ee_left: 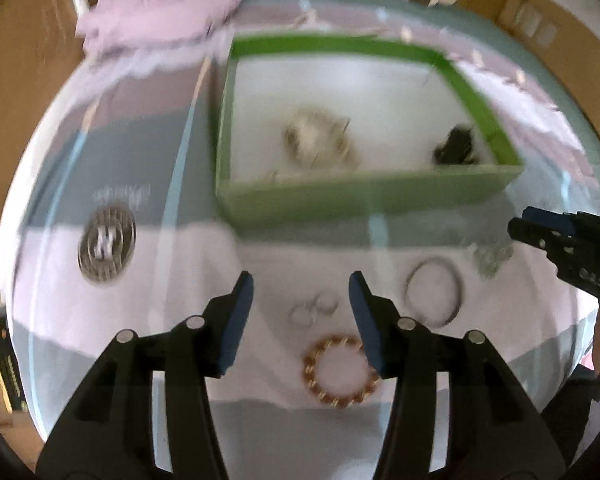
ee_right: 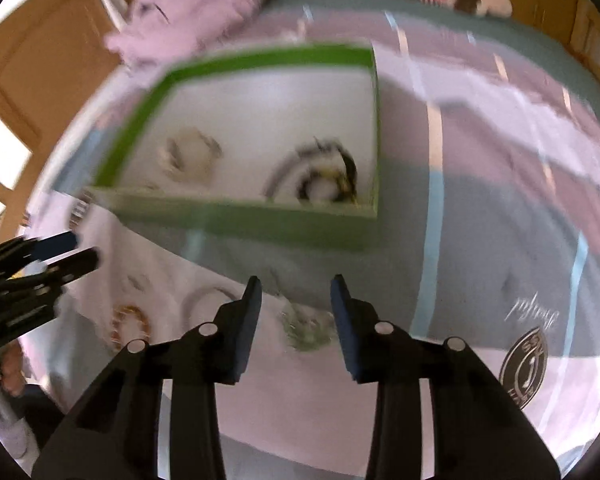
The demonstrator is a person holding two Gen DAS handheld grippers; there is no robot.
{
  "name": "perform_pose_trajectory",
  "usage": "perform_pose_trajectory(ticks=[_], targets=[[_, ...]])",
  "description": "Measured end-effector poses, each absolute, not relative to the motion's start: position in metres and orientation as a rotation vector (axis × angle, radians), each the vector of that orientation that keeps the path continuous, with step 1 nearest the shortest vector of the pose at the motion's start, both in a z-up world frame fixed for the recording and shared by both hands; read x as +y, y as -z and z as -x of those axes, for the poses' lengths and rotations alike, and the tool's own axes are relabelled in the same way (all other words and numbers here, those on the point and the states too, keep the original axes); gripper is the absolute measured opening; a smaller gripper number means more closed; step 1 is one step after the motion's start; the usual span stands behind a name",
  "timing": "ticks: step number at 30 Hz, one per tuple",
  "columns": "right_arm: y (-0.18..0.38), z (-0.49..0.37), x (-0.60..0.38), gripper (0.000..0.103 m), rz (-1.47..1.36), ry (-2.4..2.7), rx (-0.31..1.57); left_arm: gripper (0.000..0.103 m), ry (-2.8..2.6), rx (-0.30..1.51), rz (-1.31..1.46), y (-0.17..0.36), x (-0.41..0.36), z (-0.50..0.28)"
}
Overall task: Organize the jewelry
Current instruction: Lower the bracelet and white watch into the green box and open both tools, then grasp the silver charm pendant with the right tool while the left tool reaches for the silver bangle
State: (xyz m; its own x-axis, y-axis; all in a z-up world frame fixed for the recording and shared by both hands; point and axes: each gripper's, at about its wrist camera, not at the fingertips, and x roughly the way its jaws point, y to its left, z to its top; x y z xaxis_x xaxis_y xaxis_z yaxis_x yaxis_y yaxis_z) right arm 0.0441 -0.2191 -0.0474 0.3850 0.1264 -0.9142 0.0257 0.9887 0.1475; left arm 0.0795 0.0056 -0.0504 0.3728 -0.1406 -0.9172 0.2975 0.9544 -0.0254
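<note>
Nearest the left gripper [ee_left: 301, 294], at about 6 o'clock in the left wrist view, sits the gold beaded bracelet [ee_left: 340, 372], flat on the cloth-covered bed [ee_left: 140, 360]. The jaws stand apart with nothing between the pads; two tiny pale rings [ee_left: 314, 309] lie right under the gap. A ring shape has no real long axis, so the bracelet points nowhere in particular (its opening just faces up).

Just past it, around 4 o'clock, is the thin dark bangle [ee_left: 434, 294], also flat, and beyond that a silvery tangle [ee_left: 492, 258] that I take for a chain. The right gripper [ee_right: 296, 286] hangs over that same clump [ee_right: 308, 328], jaws apart and not pressing on it as far as I can tell. No clear axis there either, it's bunched up.

Farthest out, at 12 o'clock, is the green box [ee_left: 476, 92] with a pale bracelet [ee_left: 320, 144] and a dark piece [ee_left: 456, 148] already inside.

What could go wrong, in my opinion:
- everything's blurry, so either gripper could come down off target and pinch the cloth instead
- the left pads could catch the tiny rings and the bracelet together, or flick the rings away
- a chain grabbed by one strand could dangle and snag the box wall
- the two grippers are close and could bump
</note>
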Motion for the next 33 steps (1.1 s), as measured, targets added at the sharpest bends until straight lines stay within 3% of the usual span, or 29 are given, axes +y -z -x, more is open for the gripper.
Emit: perform_pose_trajectory(ticks=[4,10,18,20,24,33], targets=[[0.087,-0.047,-0.212,0.038,-0.264,-0.205,1.38,0.05,0.25,1.182,-0.131,0.061,0.017,-0.083],[0.044,-0.036,-0.209,0.038,-0.211,-0.22,1.21,0.054,0.257,1.213,-0.108,0.066,0.02,-0.085],[0.086,-0.034,-0.181,0.037,-0.055,-0.165,1.354,0.058,0.251,1.235,-0.147,0.076,0.008,-0.087],[0.093,-0.035,-0.186,0.017,-0.056,-0.129,1.382,0.058,0.255,1.232,-0.149,0.076,0.008,-0.085],[0.079,-0.037,-0.218,0.016,-0.053,0.073,1.327,0.058,0.238,1.248,-0.157,0.083,0.008,-0.087],[0.072,-0.035,-0.223,0.018,-0.131,-0.002,1.316,0.058,0.358,1.241,-0.143,0.088,-0.024,-0.085]])
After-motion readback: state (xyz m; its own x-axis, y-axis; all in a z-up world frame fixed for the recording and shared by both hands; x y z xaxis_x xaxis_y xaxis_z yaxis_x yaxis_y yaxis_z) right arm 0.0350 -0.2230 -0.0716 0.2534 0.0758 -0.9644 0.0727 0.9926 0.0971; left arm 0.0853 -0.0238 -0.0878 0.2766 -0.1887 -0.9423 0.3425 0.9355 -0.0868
